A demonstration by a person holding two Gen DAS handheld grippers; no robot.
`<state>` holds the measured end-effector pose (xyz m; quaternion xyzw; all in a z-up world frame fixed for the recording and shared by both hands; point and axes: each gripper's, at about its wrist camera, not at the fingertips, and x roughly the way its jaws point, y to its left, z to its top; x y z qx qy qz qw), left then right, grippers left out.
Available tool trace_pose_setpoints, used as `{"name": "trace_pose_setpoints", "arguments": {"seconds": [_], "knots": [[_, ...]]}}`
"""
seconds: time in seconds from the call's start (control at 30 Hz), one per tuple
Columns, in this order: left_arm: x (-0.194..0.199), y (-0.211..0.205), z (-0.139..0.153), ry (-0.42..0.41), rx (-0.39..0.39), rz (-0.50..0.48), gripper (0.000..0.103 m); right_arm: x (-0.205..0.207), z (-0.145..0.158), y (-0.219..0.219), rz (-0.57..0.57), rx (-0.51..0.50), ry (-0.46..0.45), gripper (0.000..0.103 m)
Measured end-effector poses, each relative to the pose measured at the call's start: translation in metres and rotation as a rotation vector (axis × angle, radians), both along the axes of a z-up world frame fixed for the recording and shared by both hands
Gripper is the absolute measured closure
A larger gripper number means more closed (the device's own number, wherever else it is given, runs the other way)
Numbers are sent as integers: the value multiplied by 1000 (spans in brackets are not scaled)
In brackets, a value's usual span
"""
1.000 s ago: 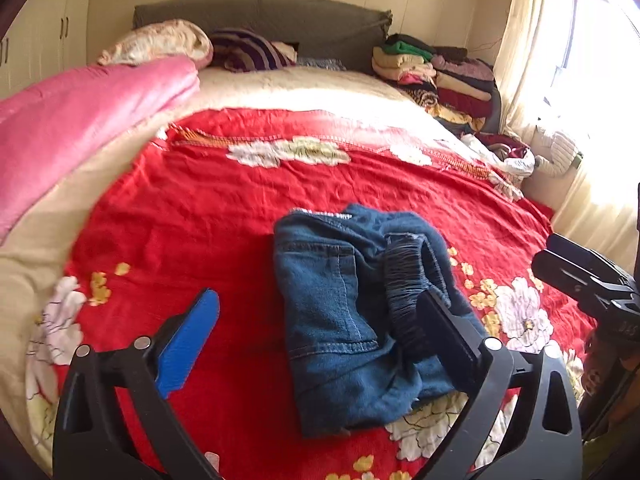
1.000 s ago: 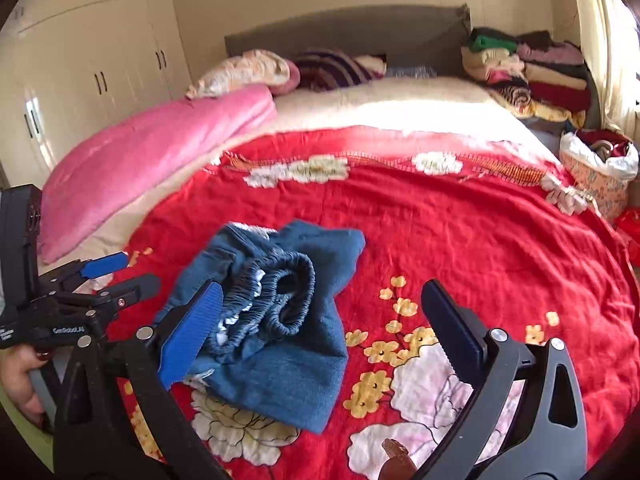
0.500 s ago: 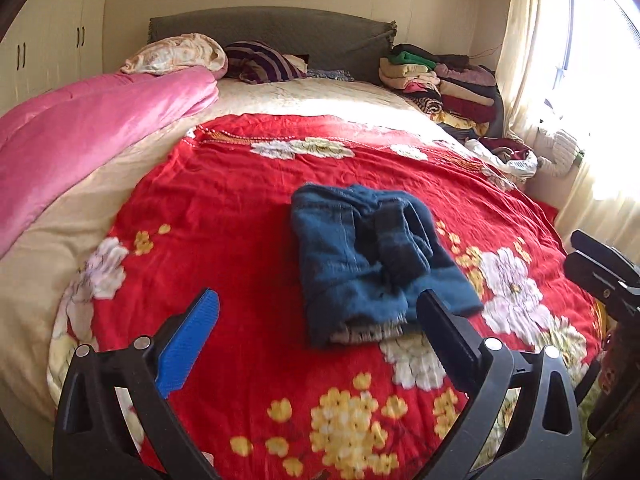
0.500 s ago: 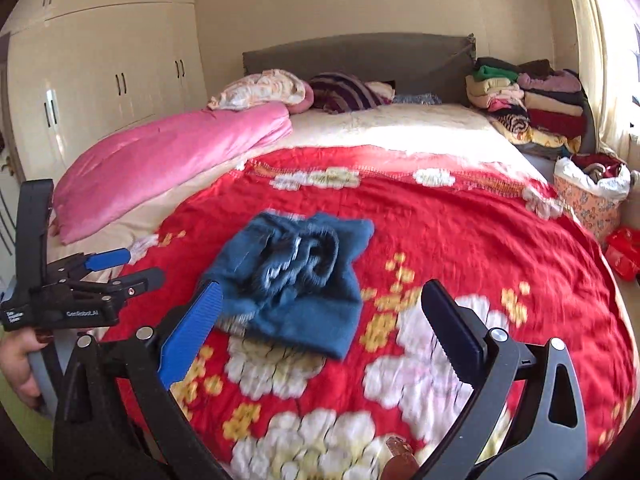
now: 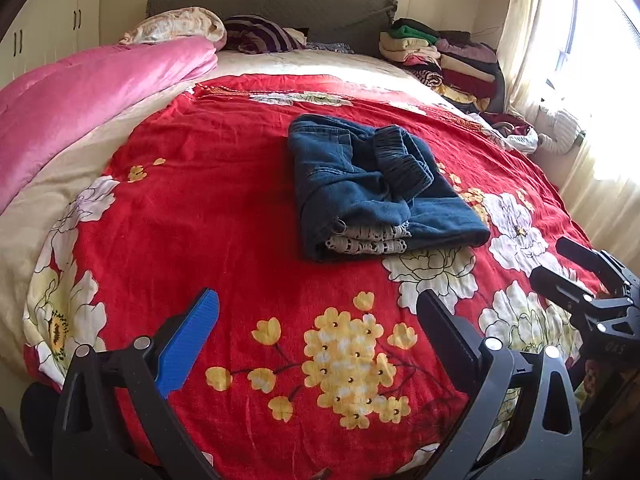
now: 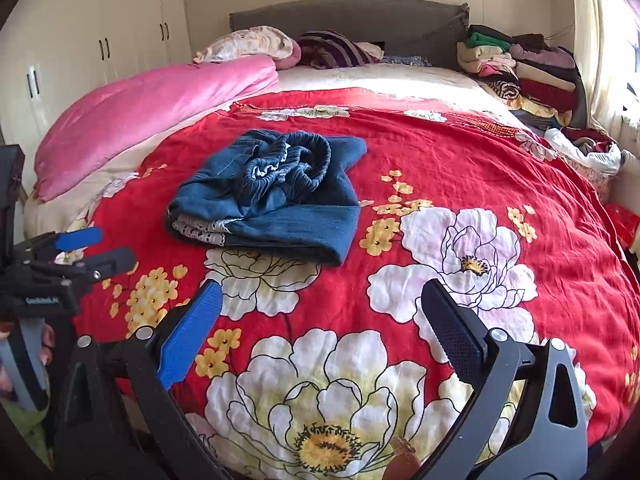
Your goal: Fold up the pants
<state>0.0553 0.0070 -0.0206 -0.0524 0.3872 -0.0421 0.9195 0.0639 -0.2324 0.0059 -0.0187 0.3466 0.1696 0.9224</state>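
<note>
Folded blue denim pants lie in a compact bundle on the red flowered blanket, elastic waistband on top and white lace lining showing at the near edge. In the right wrist view the same pants sit left of centre. My left gripper is open, well short of the pants, nothing between its fingers. The right gripper is open too, held back over the blanket's big white flowers. Each gripper shows at the edge of the other's view: the right one and the left one.
A rolled pink quilt lies along the bed's left side. Pillows rest at the grey headboard. A stack of folded clothes stands at the far right corner by the curtained window. White wardrobes line the left wall.
Both grippers have pulled back from the pants toward the foot of the bed; the pants now look smaller and farther away. Both stay open and the pants lie as left.
</note>
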Motion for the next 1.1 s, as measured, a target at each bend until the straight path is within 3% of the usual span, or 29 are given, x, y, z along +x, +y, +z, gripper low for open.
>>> {"name": "trace_pose_setpoints", "arguments": {"seconds": [1.1], "knots": [[-3, 2, 5, 5, 18, 26, 4, -4, 1, 0, -8, 4, 9, 9]]}}
